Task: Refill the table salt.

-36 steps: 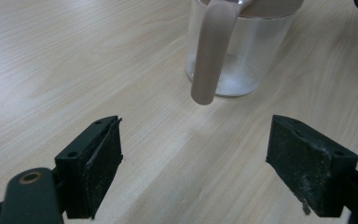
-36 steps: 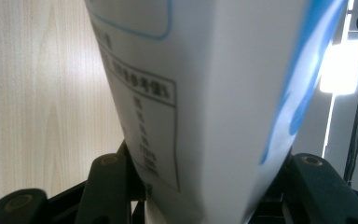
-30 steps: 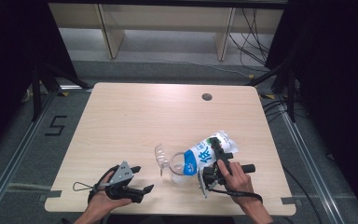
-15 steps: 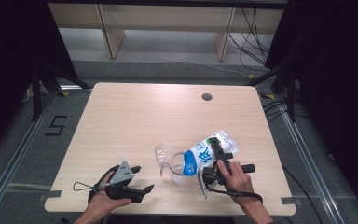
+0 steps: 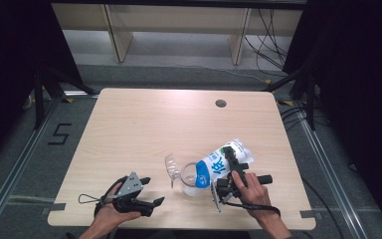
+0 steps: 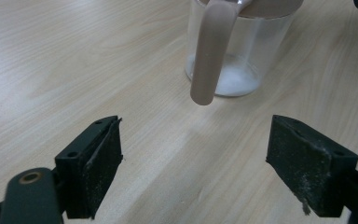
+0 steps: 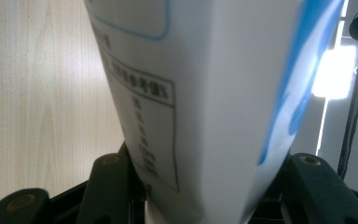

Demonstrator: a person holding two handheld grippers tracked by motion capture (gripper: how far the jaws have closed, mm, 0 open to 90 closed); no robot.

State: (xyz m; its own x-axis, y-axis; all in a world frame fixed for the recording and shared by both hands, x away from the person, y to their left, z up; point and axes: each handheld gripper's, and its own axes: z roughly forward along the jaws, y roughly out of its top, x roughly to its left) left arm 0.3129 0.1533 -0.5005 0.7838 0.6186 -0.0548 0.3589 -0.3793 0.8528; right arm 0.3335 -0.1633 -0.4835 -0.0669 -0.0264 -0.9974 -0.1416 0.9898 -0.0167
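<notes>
We hold a white and blue refill pouch (image 5: 222,162) clamped between the jaws of our right hand-held gripper (image 5: 230,172), tilted with its lower end over the mouth of a clear plastic measuring jug (image 5: 183,175) that stands near the front edge of the desk (image 5: 144,119). In the left gripper view the jug's handle (image 6: 209,51) faces us. Our left hand-held gripper (image 5: 151,191) rests on the desk left of the jug, jaws wide apart around nothing.

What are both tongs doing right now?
Left tongs: open, empty.
Right tongs: shut on the white-and-blue printed pouch, tilted over the clear plastic jug.
</notes>
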